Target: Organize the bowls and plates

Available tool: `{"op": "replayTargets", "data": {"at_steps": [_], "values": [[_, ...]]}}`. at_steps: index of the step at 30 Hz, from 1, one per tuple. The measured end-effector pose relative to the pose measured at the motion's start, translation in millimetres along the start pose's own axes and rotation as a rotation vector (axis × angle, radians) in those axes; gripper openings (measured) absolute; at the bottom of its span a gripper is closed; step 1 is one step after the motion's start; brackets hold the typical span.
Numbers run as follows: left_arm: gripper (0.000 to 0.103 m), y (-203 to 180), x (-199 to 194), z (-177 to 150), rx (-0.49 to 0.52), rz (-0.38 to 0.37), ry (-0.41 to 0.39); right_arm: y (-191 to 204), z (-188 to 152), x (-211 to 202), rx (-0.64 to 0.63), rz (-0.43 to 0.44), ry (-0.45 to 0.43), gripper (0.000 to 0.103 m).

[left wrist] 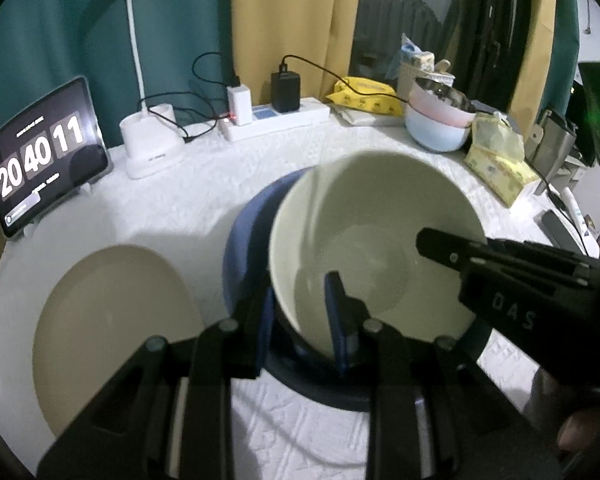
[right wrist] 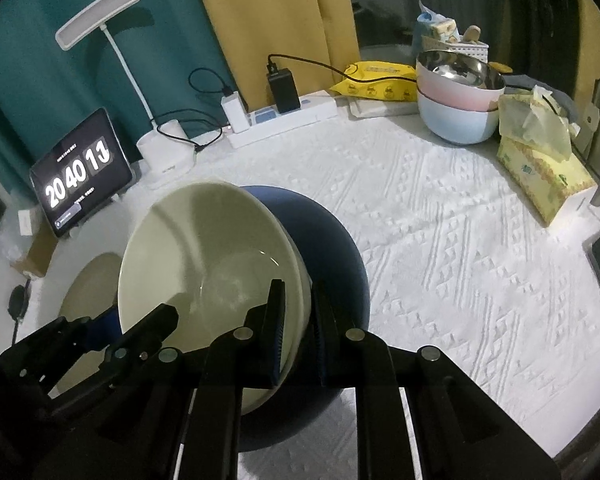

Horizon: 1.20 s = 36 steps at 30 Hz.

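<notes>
- Cream-white, glossy and round, the deep ceramic bowl (left wrist: 376,240) is tilted, raised on its far side, with its mouth turned toward the cameras; it hangs directly above the dark blue round plate (left wrist: 248,248), which lies flat on the white embossed tablecloth (right wrist: 460,248).
- Both tongs grip this bowl by its rim: the left gripper (left wrist: 300,320) is clenched on the near-left edge, one blue-padded finger inside the wall and one outside.
- The right gripper (right wrist: 300,320) is likewise clamped on the rim's right side, with one finger inside the bowl and the other behind its wall.
- The bowl lies straight ahead of each gripper, between the two, so neither hand is clearly nearer; each tool shows in the other's view at the bowl's opposite edge.
- The coming move turns on one relation: the bowl is over the blue plate, slightly off toward its near side, and tipped. My reading is that it must be levelled and lowered so its base meets the plate's middle.
- A beige round plate (left wrist: 116,332) rests flat on the cloth to the left, just beside the blue one, apart from the bowl.
- Well apart at the far right stand the stacked pink and pale-blue bowls (right wrist: 456,100) with a steel bowl on top, untouched.
- Whether the cream bowl's base already touches the blue plate I cannot tell.
</notes>
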<state>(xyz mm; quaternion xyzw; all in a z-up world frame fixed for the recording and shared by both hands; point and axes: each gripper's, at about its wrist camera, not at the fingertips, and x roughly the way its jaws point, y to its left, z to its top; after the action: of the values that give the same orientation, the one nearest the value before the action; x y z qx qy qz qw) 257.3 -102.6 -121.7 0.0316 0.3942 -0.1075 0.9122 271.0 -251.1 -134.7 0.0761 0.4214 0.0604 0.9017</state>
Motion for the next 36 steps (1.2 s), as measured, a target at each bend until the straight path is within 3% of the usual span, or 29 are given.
{"op": "replayTargets", "data": {"at_steps": [13,17,21,27,36], "values": [[0.029,13,-16,7,-0.024,-0.014,-0.026,-3,6,-10,-0.004,0.013,-0.014,0.022],[0.033,22,-21,6,-0.033,0.004,-0.041,-10,9,-21,-0.002,0.019,-0.037,0.030],[0.046,35,-22,6,-0.056,0.017,-0.056,-15,10,-29,-0.050,0.006,-0.061,0.043],[0.046,47,-13,6,-0.075,0.014,-0.048,-31,8,-33,-0.068,-0.003,-0.085,0.061],[0.046,49,-3,8,-0.068,0.021,-0.022,-48,4,-19,-0.086,-0.028,-0.051,0.063]]}}
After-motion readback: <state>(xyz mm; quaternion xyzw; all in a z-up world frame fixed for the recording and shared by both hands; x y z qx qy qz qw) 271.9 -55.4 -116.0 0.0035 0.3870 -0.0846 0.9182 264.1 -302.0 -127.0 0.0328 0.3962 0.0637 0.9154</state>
